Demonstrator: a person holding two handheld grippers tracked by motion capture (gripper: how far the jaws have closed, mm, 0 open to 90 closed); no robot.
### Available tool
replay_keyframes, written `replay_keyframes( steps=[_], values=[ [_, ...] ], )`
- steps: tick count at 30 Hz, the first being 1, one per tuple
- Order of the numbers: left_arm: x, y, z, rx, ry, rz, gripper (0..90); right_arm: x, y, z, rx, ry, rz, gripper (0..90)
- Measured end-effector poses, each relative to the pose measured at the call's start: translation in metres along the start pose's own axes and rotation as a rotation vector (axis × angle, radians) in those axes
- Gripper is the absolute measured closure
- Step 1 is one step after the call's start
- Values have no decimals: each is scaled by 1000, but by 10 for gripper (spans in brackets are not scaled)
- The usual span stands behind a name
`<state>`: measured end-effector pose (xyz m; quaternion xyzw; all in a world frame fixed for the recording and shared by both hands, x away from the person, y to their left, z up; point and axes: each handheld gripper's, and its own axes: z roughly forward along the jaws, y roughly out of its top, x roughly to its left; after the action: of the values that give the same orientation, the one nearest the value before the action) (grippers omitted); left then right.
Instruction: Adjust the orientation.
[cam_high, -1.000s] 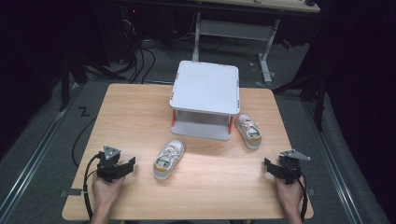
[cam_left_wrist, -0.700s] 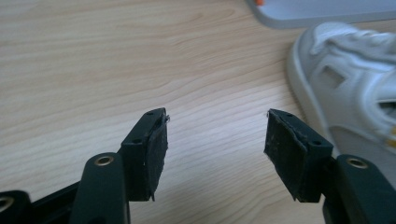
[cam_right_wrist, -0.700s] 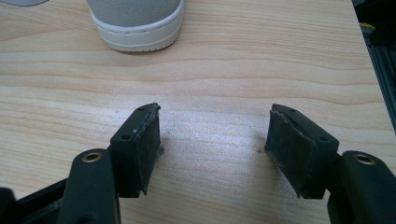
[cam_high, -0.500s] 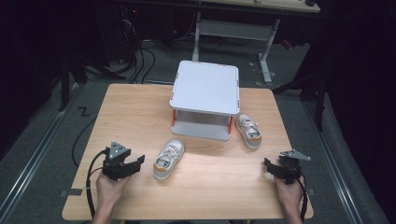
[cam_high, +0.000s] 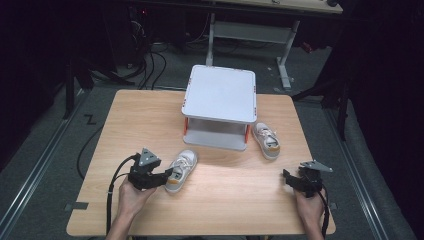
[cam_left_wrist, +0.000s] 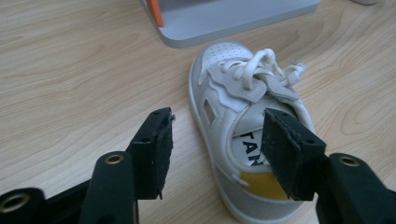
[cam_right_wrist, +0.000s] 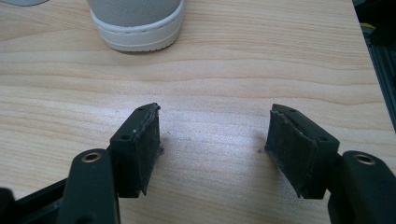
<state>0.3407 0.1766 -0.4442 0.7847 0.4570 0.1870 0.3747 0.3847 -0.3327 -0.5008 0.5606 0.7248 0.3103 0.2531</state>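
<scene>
Pale wood bench (cam_high: 150, 120) carries a white two-tier stand (cam_high: 220, 105). Left claw (cam_high: 167, 176) is spread around the heel of a white shoe (cam_high: 181, 169). Right claw (cam_high: 287, 179) is spread over bare wood, near a second shoe (cam_high: 266, 140).

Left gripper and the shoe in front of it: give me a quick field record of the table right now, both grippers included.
left gripper: open, jaws either side of the near shoe's heel, not closed on it
near shoe: white, laced, yellow heel patch, upright on the table, toe toward the stand
far shoe: upright, beside the stand's right side
stand: white two-level shelf, orange posts, at the table's far middle
right gripper: open, over bare wood, holding nothing
table: light wood
</scene>
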Motion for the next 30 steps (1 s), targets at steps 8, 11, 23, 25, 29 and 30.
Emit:
replay_keyframes(
  steps=[8, 11, 23, 25, 29, 30],
  values=[
    [-8, 6, 23, 78, 1, 55, 548, 0, 0, 0, 0, 1, 0, 346],
    [-8, 5, 26, 84, -10, 59, 599, 0, 0, 0, 0, 1, 0, 345],
    [-5, 5, 23, 91, 59, 76, 827, 0, 0, 0, 0, 1, -3, 343],
    [-6, 5, 23, 91, 80, 80, 842, 0, 0, 0, 0, 1, -3, 343],
    [-7, 6, 23, 84, 87, 66, 848, 0, 0, 0, 0, 2, -3, 343],
    [-8, 6, 23, 82, 86, 59, 850, 0, 0, 0, 0, 2, -3, 343]
  ],
)
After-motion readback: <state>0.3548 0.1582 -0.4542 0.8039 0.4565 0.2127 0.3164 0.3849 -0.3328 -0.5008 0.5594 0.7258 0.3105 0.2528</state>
